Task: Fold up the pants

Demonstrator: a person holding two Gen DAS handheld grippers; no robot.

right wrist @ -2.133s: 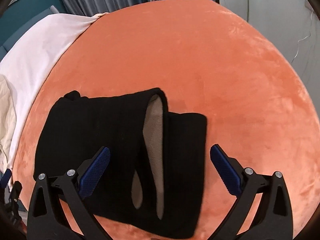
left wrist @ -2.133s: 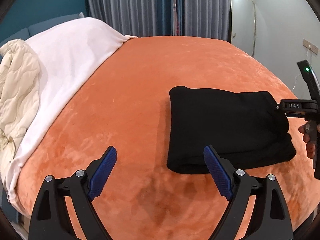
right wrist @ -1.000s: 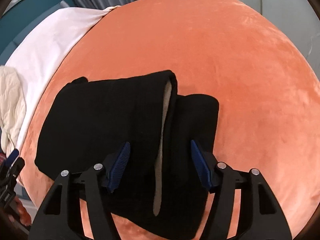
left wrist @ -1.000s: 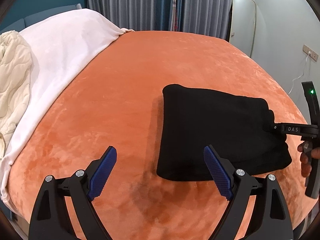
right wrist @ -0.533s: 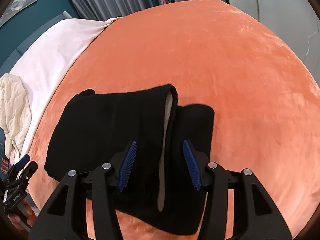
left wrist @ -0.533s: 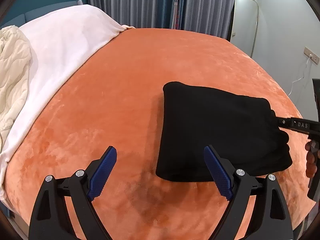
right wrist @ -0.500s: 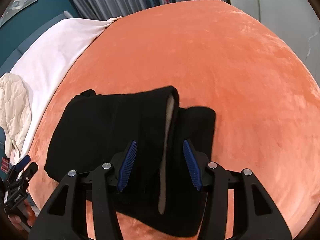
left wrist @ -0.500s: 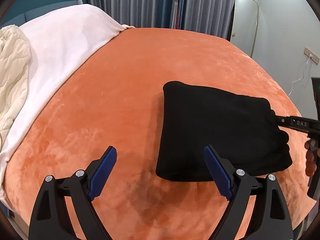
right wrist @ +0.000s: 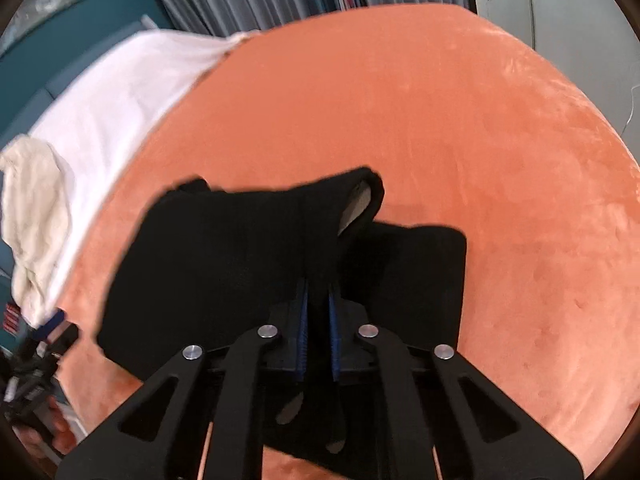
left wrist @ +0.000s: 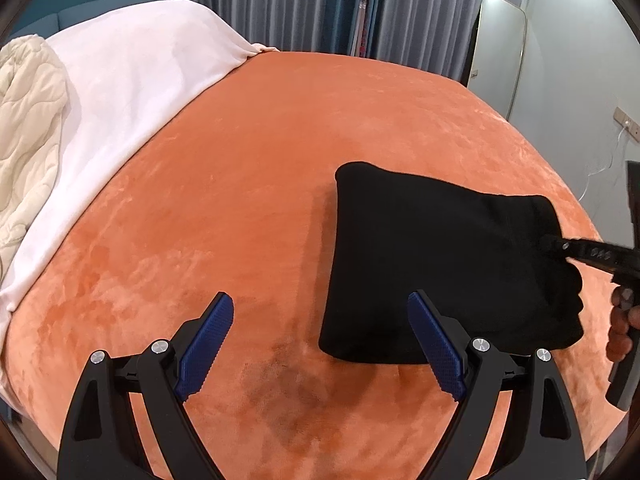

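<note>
While the pants (left wrist: 440,264) lie folded in a black bundle on the orange bed (left wrist: 248,184), toward its near right side, the right gripper (right wrist: 318,320) has its jaws clenched on a fold of that black cloth, blue pads pressed either side of it. A pale lining shows at the top fold of the pants, just past the pinch. The left gripper (left wrist: 320,344) hovers over bare orange plush, jaws released and spread wide, nothing between them; its right pad sits just in front of the bundle's near corner. From the left view the right gripper comes in at the far right edge of the pants, a hand (left wrist: 624,328) wrapped on its handle. A white sheet (left wrist: 120,92) covers the bed's left side, with a cream quilt (left wrist: 28,120) bunched there. Grey curtains (left wrist: 320,4) hang behind.
</note>
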